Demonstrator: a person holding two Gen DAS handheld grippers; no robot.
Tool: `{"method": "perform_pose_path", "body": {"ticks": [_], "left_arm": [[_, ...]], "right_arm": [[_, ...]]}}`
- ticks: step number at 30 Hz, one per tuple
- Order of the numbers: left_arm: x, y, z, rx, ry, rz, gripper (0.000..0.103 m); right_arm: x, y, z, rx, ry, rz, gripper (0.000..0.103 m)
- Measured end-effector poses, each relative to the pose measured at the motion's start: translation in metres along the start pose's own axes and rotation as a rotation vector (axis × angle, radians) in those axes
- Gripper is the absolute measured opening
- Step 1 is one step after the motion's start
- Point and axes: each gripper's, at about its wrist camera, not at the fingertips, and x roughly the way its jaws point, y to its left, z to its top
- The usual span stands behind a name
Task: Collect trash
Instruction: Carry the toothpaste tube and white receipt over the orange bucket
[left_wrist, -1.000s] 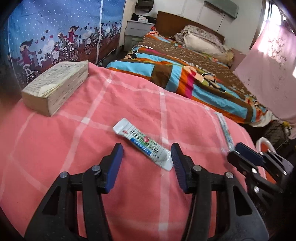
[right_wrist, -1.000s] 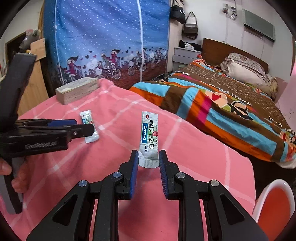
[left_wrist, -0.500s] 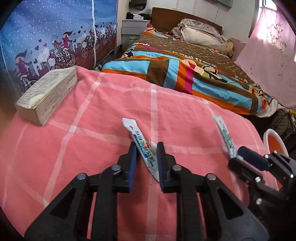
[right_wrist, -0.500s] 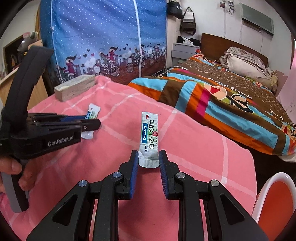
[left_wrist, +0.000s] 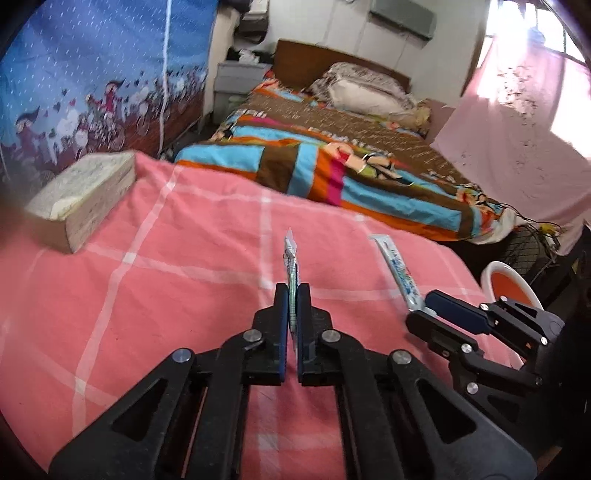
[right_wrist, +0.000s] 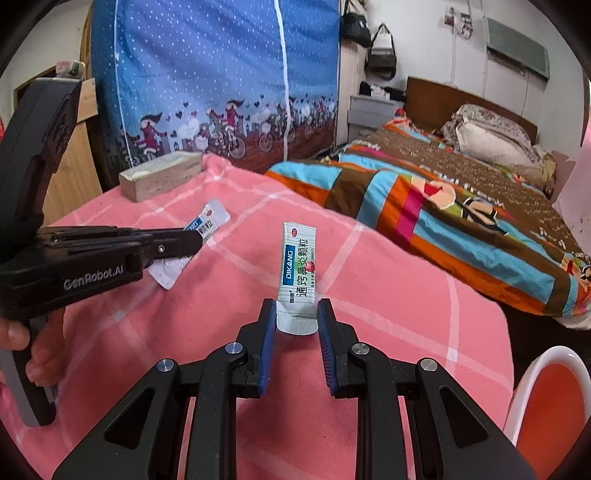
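Observation:
My left gripper (left_wrist: 291, 291) is shut on a white and blue sachet (left_wrist: 291, 254), which stands on its edge just above the pink checked cloth (left_wrist: 147, 295). In the right wrist view the left gripper (right_wrist: 195, 242) comes in from the left, and its sachet (right_wrist: 208, 221) sticks out past the tips. My right gripper (right_wrist: 295, 314) is shut on the bottom end of a second white sachet (right_wrist: 298, 262) with blue print, held upright. In the left wrist view the right gripper (left_wrist: 424, 306) sits at the right with that sachet (left_wrist: 397, 267) slanting up from it.
A thick pale book (left_wrist: 81, 192) lies at the cloth's far left corner. An orange bin with a white rim (right_wrist: 554, 398) stands low at the right, past the cloth's edge. A bed with a striped quilt (left_wrist: 332, 166) lies beyond. A hand (right_wrist: 22, 350) holds the left gripper.
The left gripper's jaws closed on the sachet that lay flat between them and raised it off the cloth, now edge-on. The right gripper kept still with its sachet.

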Motion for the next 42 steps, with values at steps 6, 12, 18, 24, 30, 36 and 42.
{"method": "perform_pose_path", "body": {"ticks": [6,12,18,24,30,36,42], "left_arm": [[-0.031,-0.011,-0.003,0.034,-0.151,-0.061,0.006],[-0.06,-0.032,-0.001,0.086,-0.281,-0.109,0.007],[-0.085,-0.062,0.003,0.166,-0.395,-0.149,0.007],[-0.1,-0.097,0.0,0.234,-0.459,-0.201,0.007],[-0.105,-0.131,-0.003,0.319,-0.489,-0.251,0.007],[-0.104,-0.162,-0.009,0.366,-0.494,-0.304,0.007],[-0.095,-0.189,-0.014,0.403,-0.465,-0.35,0.007]], "right_arm": [[-0.032,0.004,-0.004,-0.006,-0.158,-0.021,0.02],[-0.071,-0.004,-0.008,0.038,-0.348,-0.065,0.021],[-0.11,-0.017,-0.01,0.073,-0.505,-0.134,0.021],[-0.142,-0.032,-0.017,0.1,-0.608,-0.211,0.021],[-0.162,-0.052,-0.026,0.148,-0.654,-0.278,0.021],[-0.18,-0.078,-0.039,0.232,-0.685,-0.341,0.021],[-0.191,-0.105,-0.057,0.356,-0.698,-0.368,0.021]]}}
